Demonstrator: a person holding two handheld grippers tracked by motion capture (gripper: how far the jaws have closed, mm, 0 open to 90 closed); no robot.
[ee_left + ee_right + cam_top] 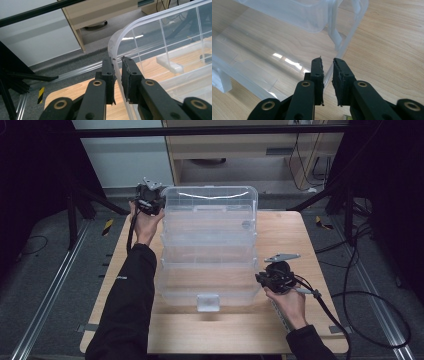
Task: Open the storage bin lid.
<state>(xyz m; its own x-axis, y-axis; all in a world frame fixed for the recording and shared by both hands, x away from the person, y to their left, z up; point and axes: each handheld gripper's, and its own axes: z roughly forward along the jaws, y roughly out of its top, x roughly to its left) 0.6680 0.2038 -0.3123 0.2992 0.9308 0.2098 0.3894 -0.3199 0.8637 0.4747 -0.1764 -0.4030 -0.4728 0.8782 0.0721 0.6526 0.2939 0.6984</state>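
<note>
Clear, ribbed plastic storage box (210, 245) with its hinged lid raised, on my pale wooden counter (300, 235).
My left tool (118, 65) pinches the lid's smooth far-left rim; my right tool (327, 65) clamps the thin translucent edge at the box's near-right corner.

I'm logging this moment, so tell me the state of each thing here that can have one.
Clear plastic box: lid swung open.
Box lid: raised at the far side.
Left gripper: jaws astride the lid's corner rim.
Right gripper: jaws astride the box's edge.
Front latch: undone.
</note>
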